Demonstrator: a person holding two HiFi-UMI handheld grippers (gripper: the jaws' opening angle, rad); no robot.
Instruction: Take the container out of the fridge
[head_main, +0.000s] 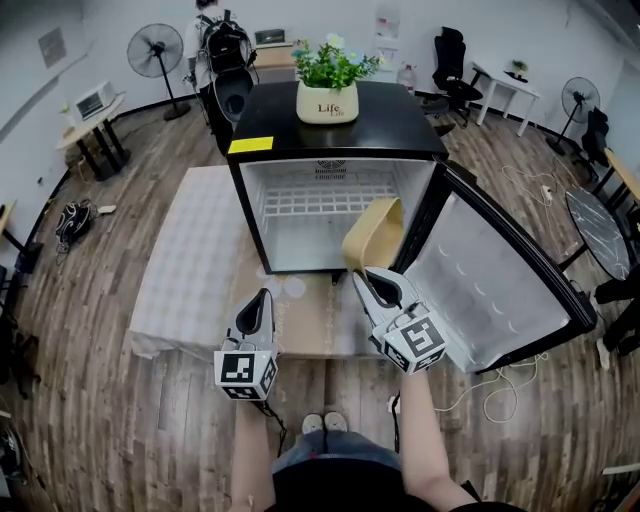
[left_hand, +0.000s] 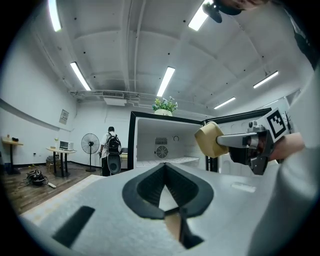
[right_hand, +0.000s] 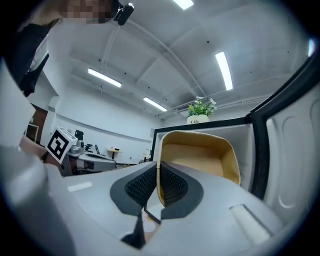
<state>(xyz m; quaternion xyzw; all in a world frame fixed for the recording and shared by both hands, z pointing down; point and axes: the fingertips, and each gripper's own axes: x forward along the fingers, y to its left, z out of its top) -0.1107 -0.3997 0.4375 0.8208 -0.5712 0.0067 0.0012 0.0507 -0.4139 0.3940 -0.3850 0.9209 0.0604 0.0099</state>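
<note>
A tan, empty container (head_main: 375, 235) hangs tilted on its side just in front of the open mini fridge (head_main: 340, 160). My right gripper (head_main: 366, 276) is shut on its near rim. In the right gripper view the rim wall stands pinched between the pads (right_hand: 170, 184), and the container's (right_hand: 200, 155) open side faces the camera. My left gripper (head_main: 263, 297) is shut with nothing in it, low and left of the container, over the mat. From the left gripper (left_hand: 165, 170) view, the container (left_hand: 210, 140) and right gripper (left_hand: 250, 142) show at the right before the fridge (left_hand: 165, 145).
The fridge door (head_main: 500, 290) swings open to the right, close beside my right gripper. A potted plant (head_main: 327, 100) stands on the fridge top. A pale mat (head_main: 190, 270) lies left of the fridge. A person with a backpack (head_main: 222, 45) stands behind, near a fan (head_main: 155, 50).
</note>
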